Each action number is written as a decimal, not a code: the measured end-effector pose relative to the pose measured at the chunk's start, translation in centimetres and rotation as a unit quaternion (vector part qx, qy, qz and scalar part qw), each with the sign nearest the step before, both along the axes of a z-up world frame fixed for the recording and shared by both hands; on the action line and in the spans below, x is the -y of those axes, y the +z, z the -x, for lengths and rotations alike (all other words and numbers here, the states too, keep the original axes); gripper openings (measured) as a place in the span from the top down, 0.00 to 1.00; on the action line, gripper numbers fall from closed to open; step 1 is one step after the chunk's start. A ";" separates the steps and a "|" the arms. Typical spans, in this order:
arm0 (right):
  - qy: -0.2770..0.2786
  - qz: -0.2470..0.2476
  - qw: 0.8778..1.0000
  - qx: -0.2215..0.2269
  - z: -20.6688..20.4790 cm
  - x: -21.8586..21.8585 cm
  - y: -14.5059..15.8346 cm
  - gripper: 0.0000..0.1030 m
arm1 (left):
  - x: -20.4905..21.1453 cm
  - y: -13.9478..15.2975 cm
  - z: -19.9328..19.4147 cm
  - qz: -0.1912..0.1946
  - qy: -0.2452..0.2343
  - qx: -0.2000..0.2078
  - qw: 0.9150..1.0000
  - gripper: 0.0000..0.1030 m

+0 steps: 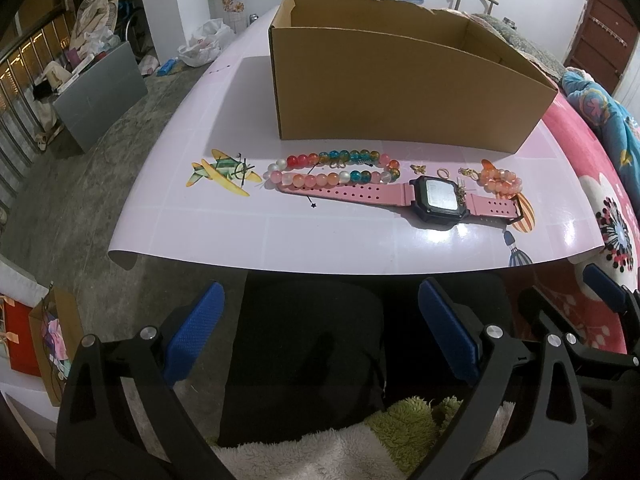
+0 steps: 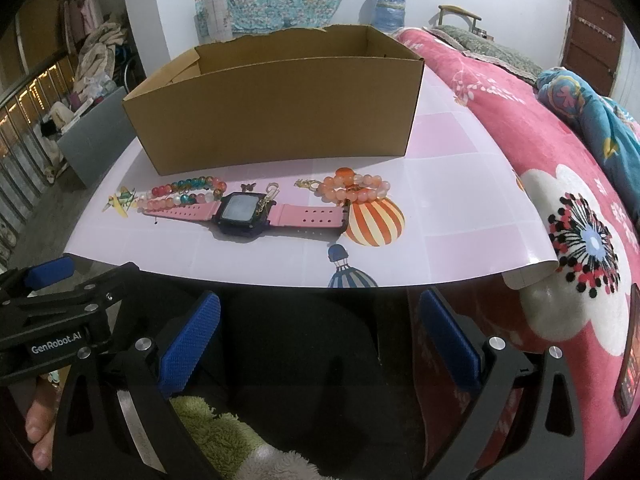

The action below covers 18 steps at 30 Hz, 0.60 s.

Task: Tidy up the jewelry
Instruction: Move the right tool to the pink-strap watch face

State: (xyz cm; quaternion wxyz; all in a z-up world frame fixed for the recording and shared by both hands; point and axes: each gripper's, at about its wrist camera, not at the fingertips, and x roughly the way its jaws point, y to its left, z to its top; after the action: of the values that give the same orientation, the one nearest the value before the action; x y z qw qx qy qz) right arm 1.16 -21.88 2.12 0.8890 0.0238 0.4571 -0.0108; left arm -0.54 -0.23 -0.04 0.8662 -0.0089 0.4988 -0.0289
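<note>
Nearest: both grippers low, short of the sheet's near edge, over a dark lap and fuzzy green-white cloth. Left gripper (image 1: 320, 332) jaws spread wide, nothing in them. Right gripper (image 2: 318, 334) same, wide apart & empty. Fingers (image 2: 38, 432) of a hand show at the left grip.

Next out, pink sheet (image 1: 320, 240) w/ printed plane and balloons, near-right corner curling. Jewelry in one row across it, left to right: 1 multicolour bead strand (image 1: 332, 168) doubled over, 1 pink-strap watch (image 1: 436, 196) lying flat, its left strap touching the strand, 1 peach bead bracelet (image 1: 502, 182) at the watch's right end. Small gold bits betw. them: 1 butterfly charm (image 1: 419, 168), 1 ring (image 1: 442, 173), a chain by the watch face – count beyond that unclear.

Just behind the row: 1 open cardboard box (image 1: 400, 96), looks empty, far rim torn. Nothing betw. grippers & jewelry.

Right: pink floral blanket (image 2: 580, 208). Far left: clutter on floor.
</note>
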 end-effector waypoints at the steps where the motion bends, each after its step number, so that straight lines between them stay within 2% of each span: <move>1: 0.000 0.000 1.000 0.001 0.0 0.0 0.0 0.05 | 0.0 0.0 0.0 0.000 0.000 0.000 1.000 0.09; 12: -0.007 -0.004 1.000 0.007 -0.7 1.1 0.9 0.05 | -0.4 -1.0 -1.6 0.007 0.003 -0.011 1.000 0.09; 18: 0.041 -0.055 0.997 0.029 -2.4 1.3 2.4 0.06 | -0.8 -1.4 -3.1 0.018 -0.008 -0.007 1.000 0.09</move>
State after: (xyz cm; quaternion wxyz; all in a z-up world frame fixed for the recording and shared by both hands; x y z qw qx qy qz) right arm 3.52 -23.15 4.51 0.8987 0.0542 0.4321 0.0511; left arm 2.55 0.52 -1.42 0.8623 -0.0201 0.5040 -0.0450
